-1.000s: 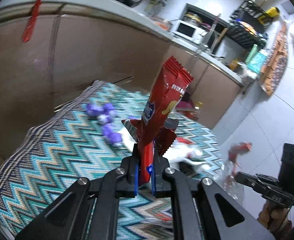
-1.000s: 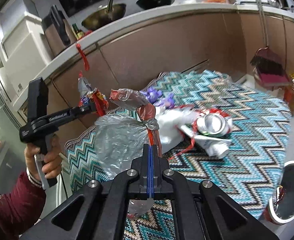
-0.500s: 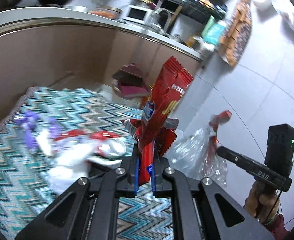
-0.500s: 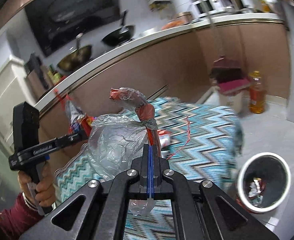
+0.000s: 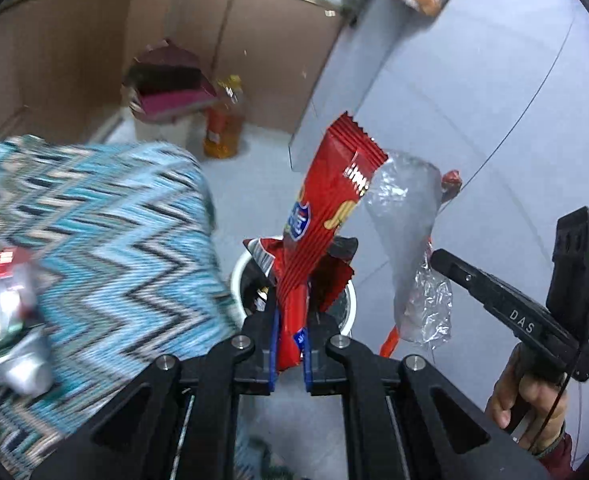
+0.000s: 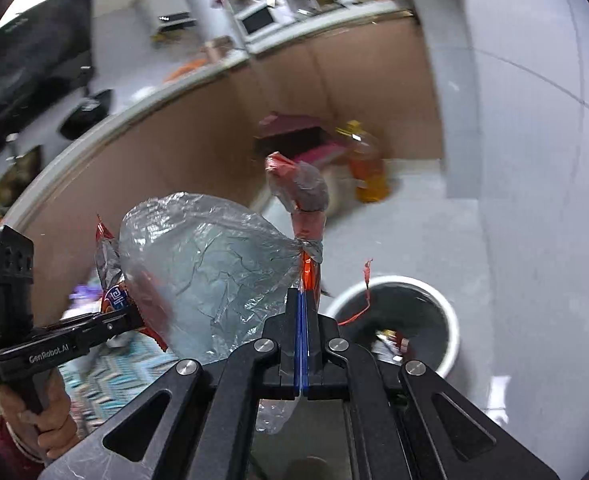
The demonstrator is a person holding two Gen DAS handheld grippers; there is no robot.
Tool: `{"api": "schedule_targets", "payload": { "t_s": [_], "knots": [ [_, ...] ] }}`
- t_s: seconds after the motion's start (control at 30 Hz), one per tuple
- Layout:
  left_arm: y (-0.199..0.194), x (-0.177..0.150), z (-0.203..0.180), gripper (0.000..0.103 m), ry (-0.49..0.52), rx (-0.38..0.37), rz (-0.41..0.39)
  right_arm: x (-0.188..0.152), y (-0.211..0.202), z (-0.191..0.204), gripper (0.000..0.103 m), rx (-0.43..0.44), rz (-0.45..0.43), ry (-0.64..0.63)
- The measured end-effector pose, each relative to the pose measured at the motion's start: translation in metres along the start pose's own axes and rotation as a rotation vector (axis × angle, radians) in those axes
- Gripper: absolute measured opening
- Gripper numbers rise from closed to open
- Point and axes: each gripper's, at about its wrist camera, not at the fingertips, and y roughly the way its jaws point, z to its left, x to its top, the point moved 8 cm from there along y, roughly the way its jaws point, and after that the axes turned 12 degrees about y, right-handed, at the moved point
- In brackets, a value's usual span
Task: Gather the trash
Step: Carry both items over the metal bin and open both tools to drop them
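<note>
The left gripper (image 5: 290, 344) pinches a red snack wrapper (image 5: 326, 216) above the white trash can (image 6: 398, 320). The right gripper (image 6: 301, 344) is squeezed tight on a clear plastic bag (image 6: 210, 268) beside it.

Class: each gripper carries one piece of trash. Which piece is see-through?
The clear plastic bag, clamped in the right gripper. The left gripper holds an opaque red snack wrapper.
</note>
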Motion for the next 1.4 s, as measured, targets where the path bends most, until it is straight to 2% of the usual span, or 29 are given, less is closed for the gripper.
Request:
{"api": "schedule_targets", "payload": {
  "t_s": [0.17, 0.37, 0.43, 0.5, 0.6, 0.8, 1.03, 1.23, 1.4],
  "knots": [
    [0.065, 0.009, -0.011, 0.009, 0.015, -0.011, 0.082, 0.001, 0.041, -0.041, 0.000, -0.088, 0.041, 0.029],
    [0.118, 0.016, -0.013, 0.013, -0.002, -0.012, 0.140, -0.004, 0.086, -0.072, 0.001, -0.155, 0.094, 0.063],
    [0.131, 0.016, -0.010, 0.022, -0.016, -0.017, 0.154, -0.007, 0.097, -0.079, 0.001, -0.163, 0.112, 0.076],
    [0.141, 0.017, -0.007, 0.038, -0.030, -0.023, 0.167, -0.009, 0.107, -0.084, 0.002, -0.174, 0.128, 0.084],
    [0.154, 0.020, -0.007, 0.044, -0.048, -0.028, 0.180, -0.012, 0.124, -0.093, 0.003, -0.185, 0.147, 0.104],
    [0.160, 0.023, -0.010, 0.044, -0.064, -0.030, 0.188, -0.016, 0.138, -0.100, 0.006, -0.191, 0.165, 0.120],
    [0.118, 0.031, -0.017, 0.044, -0.047, -0.024, 0.113, -0.006, 0.112, -0.086, 0.011, -0.153, 0.123, 0.131],
    [0.050, 0.034, -0.020, 0.044, -0.024, 0.018, 0.012, 0.003, 0.064, -0.046, 0.024, -0.091, 0.056, 0.062],
    [-0.018, 0.030, -0.016, 0.044, 0.004, 0.073, -0.086, 0.001, 0.017, -0.003, 0.027, -0.031, 0.002, -0.006]
  ]
}}
